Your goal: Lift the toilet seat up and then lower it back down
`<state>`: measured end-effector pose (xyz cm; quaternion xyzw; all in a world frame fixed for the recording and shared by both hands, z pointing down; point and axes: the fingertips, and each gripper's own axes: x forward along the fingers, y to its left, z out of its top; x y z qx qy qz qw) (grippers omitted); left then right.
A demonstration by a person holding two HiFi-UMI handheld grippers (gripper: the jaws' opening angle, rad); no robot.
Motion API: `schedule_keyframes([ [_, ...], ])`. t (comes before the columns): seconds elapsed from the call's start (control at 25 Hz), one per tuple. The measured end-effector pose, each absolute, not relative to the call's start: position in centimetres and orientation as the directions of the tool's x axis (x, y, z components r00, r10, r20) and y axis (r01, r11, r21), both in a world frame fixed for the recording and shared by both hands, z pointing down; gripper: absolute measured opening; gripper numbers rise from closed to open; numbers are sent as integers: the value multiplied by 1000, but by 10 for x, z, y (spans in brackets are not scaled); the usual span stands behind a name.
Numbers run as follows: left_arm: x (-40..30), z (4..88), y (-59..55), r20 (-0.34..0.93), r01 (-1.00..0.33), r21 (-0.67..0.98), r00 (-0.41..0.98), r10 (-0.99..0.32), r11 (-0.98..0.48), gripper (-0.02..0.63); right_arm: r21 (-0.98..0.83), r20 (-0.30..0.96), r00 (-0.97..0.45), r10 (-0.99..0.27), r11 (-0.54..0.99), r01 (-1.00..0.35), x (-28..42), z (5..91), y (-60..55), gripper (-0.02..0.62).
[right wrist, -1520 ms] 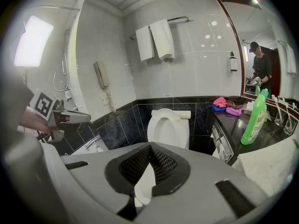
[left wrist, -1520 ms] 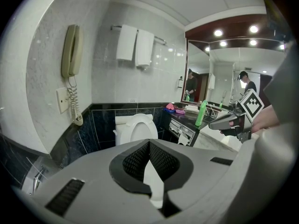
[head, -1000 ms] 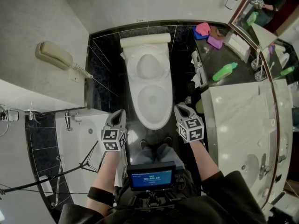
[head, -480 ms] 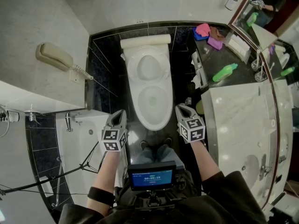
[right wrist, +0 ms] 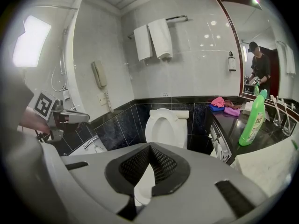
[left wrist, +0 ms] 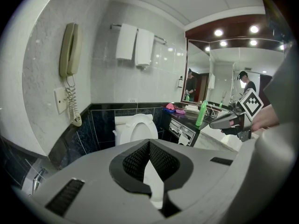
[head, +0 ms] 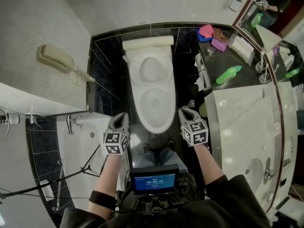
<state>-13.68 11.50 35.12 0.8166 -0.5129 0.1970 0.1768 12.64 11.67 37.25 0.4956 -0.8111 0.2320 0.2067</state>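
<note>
The white toilet [head: 154, 103] stands against the black tiled wall, straight ahead of me. Its seat [head: 152, 68] is raised and leans back against the cistern; it shows upright in the left gripper view [left wrist: 136, 129] and the right gripper view [right wrist: 166, 125]. My left gripper [head: 122, 114] hovers off the bowl's front left corner, my right gripper [head: 183, 109] off its front right. Neither touches the toilet. Both are shut with nothing between their fingers, as seen along the left gripper [left wrist: 149, 143] and the right gripper [right wrist: 150, 146].
A marble vanity counter [head: 247, 122] runs along the right, with a green bottle [head: 228, 72] and pink cloths [head: 206, 30] on the dark shelf behind it. A wall phone [head: 54, 56] hangs at left above a bathtub [head: 76, 141]. A small screen [head: 154, 178] sits at my chest.
</note>
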Motion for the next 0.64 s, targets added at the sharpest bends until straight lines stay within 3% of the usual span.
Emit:
schedule_keyframes([
  [0.64, -143, 352, 116, 504, -910, 90, 393, -769, -405, 2, -169, 569, -417, -708, 396, -902, 124, 369, 118, 5],
])
